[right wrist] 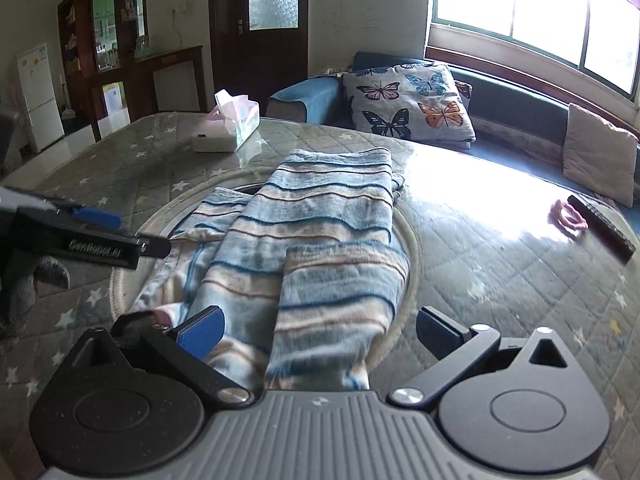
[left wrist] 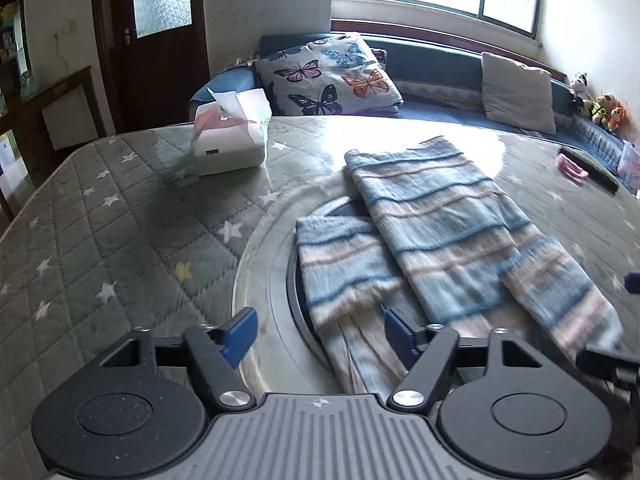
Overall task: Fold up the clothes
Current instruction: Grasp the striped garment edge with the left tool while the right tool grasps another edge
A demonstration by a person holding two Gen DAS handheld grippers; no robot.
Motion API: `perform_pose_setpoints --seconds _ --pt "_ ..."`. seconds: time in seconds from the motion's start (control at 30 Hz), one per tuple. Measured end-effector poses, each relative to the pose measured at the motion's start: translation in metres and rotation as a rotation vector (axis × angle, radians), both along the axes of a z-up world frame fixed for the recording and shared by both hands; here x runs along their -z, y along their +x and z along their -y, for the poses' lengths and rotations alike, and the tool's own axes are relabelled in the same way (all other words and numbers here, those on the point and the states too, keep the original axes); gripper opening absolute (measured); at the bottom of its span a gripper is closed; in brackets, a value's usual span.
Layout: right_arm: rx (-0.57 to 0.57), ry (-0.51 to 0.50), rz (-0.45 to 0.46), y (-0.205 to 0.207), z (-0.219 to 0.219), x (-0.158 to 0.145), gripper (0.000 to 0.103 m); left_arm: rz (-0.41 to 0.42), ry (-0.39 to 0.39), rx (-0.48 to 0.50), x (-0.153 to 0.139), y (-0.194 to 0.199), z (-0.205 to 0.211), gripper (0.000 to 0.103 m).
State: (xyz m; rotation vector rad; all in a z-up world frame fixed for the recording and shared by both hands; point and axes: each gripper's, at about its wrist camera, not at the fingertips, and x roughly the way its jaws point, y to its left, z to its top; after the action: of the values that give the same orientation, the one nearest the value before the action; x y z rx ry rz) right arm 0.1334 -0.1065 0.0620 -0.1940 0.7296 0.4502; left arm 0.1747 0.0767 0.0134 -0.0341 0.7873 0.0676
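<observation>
A striped blue, beige and pink garment (left wrist: 440, 236) lies partly folded on the quilted star-patterned table (left wrist: 120, 220), over a round glass turntable (left wrist: 264, 280). My left gripper (left wrist: 318, 330) hovers open at the garment's near left edge, and a cloth flap lies below the gap without the pads pressing on it. My right gripper (right wrist: 320, 332) is open wide above the garment's (right wrist: 320, 240) near end, with the striped cloth under the gap. In the right wrist view the left gripper (right wrist: 128, 232) comes in from the left. One blue pad (left wrist: 633, 282) of the right gripper shows at the left wrist view's right edge.
A tissue box (left wrist: 230, 140) stands at the table's far left. A pink item (left wrist: 572, 166) and a black remote (left wrist: 588, 170) lie at the far right. Behind the table are a blue sofa, a butterfly pillow (left wrist: 332, 76), a beige pillow (left wrist: 518, 92) and soft toys (left wrist: 600, 108).
</observation>
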Motion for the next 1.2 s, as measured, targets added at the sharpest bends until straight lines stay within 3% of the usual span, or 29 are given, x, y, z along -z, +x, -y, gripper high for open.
perform_pose_setpoints --seconds 0.27,0.47,0.67,0.77,0.83,0.93,1.07,1.13,1.2 --pt "-0.019 -0.019 -0.014 0.022 -0.015 0.010 0.096 -0.025 0.007 -0.017 0.018 0.054 -0.011 0.060" --pt "-0.033 -0.042 -0.002 0.029 -0.019 0.012 0.086 -0.038 -0.026 0.008 0.027 0.073 -0.015 0.043" --pt "-0.012 -0.047 -0.005 0.037 -0.017 0.014 0.065 -0.019 -0.022 0.056 0.026 0.078 -0.010 0.008" --pt "0.009 -0.031 -0.006 0.039 -0.011 0.012 0.049 0.007 -0.022 0.046 0.021 0.072 -0.012 0.004" --pt "0.022 -0.025 -0.006 0.038 -0.006 0.011 0.033 0.024 -0.022 0.039 0.018 0.069 -0.014 0.003" --pt "0.047 -0.013 -0.009 0.039 0.001 0.010 0.020 0.059 -0.013 0.024 0.008 0.059 -0.016 0.002" --pt "0.034 0.031 -0.020 0.034 0.004 0.007 0.024 0.101 0.006 0.007 -0.008 0.041 -0.017 0.002" --pt "0.008 0.043 -0.016 0.029 0.000 0.006 0.038 0.118 0.011 0.003 -0.014 0.032 -0.016 0.002" --pt "-0.031 0.041 -0.007 0.023 -0.009 0.006 0.043 0.133 0.013 0.005 -0.019 0.025 -0.014 0.002"
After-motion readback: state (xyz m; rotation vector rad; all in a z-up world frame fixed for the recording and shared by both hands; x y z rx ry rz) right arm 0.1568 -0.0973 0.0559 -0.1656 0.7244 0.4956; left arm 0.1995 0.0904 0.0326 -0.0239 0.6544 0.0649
